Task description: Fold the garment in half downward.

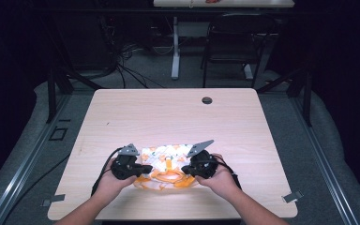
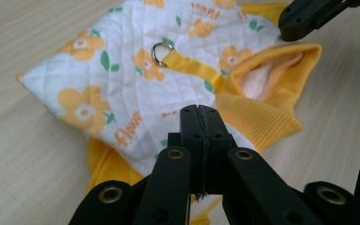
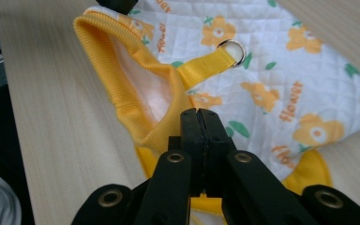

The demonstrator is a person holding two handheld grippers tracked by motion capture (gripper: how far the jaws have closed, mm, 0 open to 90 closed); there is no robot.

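**Folding pet vest – both tools clamped, fold not yet made**

Gripping the quilted flower-print vest (image 1: 167, 166) at the near edge of the worktop (image 1: 178, 117), between the two hands. Left tool (image 2: 199, 112) has jaws pressed together on the fabric's near hem; right tool (image 3: 199, 115) likewise pinched shut on the yellow ribbed collar (image 3: 122, 79). Vest lies mostly flat, strap with metal ring (image 2: 160, 52) facing up. Judging by this: grasp done, lift and fold-over left, then release.
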